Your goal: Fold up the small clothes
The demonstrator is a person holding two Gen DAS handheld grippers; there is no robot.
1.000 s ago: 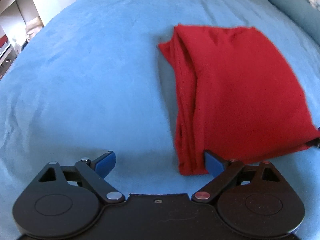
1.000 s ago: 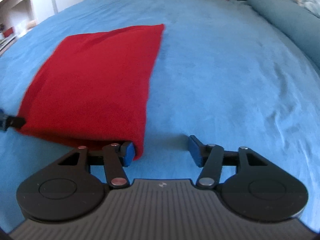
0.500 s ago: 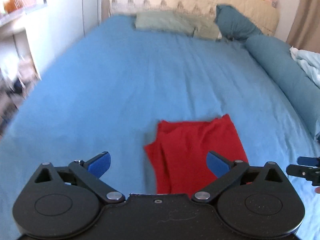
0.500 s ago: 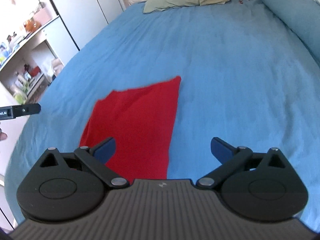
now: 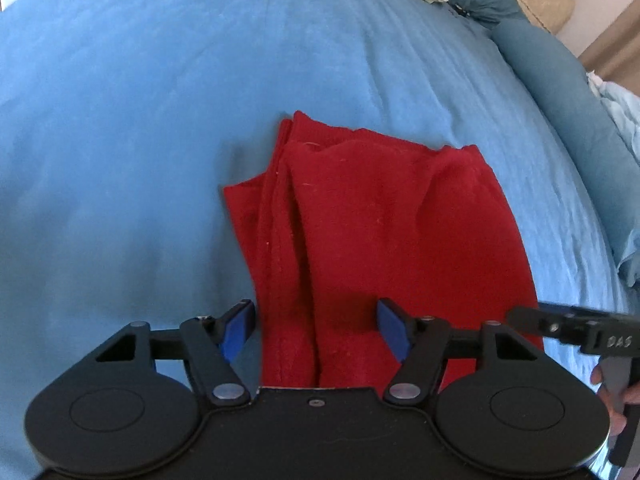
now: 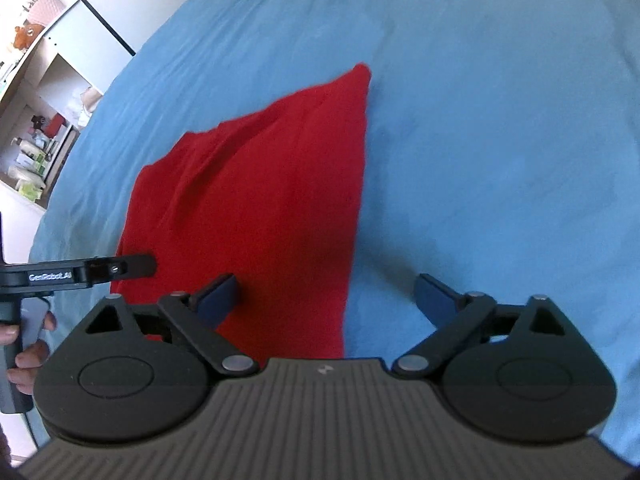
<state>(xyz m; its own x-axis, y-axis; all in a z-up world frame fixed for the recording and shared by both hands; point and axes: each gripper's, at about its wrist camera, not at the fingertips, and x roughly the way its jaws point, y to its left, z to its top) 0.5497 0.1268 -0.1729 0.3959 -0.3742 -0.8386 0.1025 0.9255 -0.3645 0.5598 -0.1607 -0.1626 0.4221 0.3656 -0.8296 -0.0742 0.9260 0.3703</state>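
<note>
The near edge of the red cloth (image 5: 384, 240) is hidden beneath both tool bodies, so how it ends there cannot be made out. The cloth is laid folded on the blue bed (image 5: 140, 140), with layered edges seen along its left side. The left gripper (image 5: 316, 328) is held wide apart above the cloth's near left part, nothing being gripped. The right gripper (image 6: 326, 300) is likewise spread wide, astride the cloth's right edge. Shelves (image 6: 36, 140) are cut off at the frame's left.
</note>
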